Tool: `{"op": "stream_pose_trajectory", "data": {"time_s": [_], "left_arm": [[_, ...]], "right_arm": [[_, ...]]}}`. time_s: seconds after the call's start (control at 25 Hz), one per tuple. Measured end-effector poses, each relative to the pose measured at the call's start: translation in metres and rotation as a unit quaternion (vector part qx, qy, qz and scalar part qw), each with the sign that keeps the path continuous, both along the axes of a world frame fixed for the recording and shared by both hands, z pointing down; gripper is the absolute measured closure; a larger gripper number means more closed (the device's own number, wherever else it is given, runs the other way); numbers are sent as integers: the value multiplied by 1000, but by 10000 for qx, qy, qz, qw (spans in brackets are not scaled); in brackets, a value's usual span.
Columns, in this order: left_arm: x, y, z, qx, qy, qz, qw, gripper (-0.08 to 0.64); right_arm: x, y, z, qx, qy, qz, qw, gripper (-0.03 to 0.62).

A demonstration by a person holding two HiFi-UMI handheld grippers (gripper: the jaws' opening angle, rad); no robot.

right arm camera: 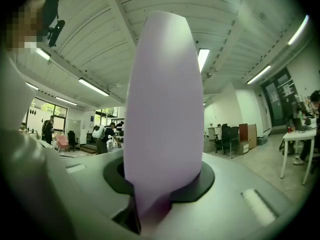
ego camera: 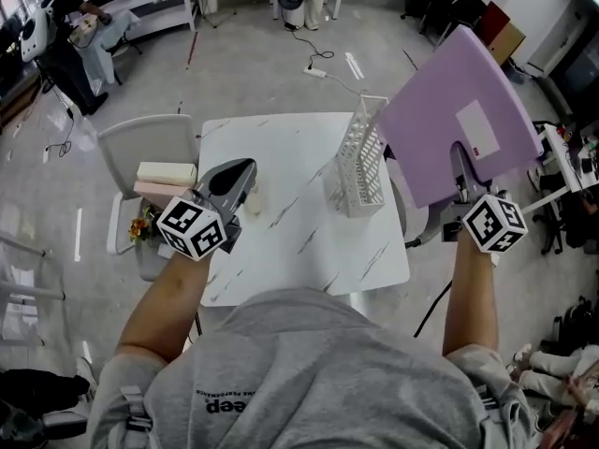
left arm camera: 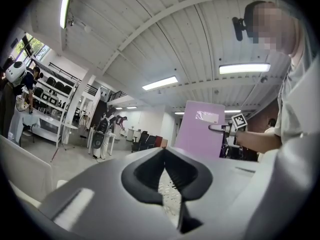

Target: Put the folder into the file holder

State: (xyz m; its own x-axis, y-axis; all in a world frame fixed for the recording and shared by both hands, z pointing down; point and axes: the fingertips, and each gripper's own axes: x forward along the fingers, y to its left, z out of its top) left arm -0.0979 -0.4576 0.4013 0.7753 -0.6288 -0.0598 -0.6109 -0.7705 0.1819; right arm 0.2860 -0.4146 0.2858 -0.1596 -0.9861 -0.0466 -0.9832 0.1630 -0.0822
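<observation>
A lilac folder (ego camera: 459, 110) with a white label is held upright in the air over the table's right edge, and my right gripper (ego camera: 460, 162) is shut on its lower edge. In the right gripper view the folder (right arm camera: 165, 109) rises from between the jaws and fills the middle. The white mesh file holder (ego camera: 360, 157) stands on the white marble table (ego camera: 290, 232), just left of the folder. My left gripper (ego camera: 245, 168) hovers over the table's left edge, shut with nothing in it. The left gripper view shows the folder (left arm camera: 198, 129) and the right gripper (left arm camera: 220, 128) across from it.
A grey chair (ego camera: 140, 143) stands at the table's left with a cream box (ego camera: 167, 172) and a pink box on its seat. A small pale object (ego camera: 253, 200) sits on the table by the left gripper. A cable runs over the floor beyond the table. People stand at far benches.
</observation>
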Motion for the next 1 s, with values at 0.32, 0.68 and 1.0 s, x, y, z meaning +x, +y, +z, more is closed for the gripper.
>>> {"op": "stream_pose_trajectory", "data": {"time_s": [0.32,0.68,1.0], "left_arm": [[26,-11,9,-1,-156,77,9998,500],[24,-10,32,-214,-256,139,9993,500],[20,-6,55,-317,-423,168,9985,500]], "right_arm": [[4,-45,21,-92,-87,321,9994,465],[-8,-73,62,-236,13,512,9984,465],[-11,-84,106,-335,10,676,9971,465]]}}
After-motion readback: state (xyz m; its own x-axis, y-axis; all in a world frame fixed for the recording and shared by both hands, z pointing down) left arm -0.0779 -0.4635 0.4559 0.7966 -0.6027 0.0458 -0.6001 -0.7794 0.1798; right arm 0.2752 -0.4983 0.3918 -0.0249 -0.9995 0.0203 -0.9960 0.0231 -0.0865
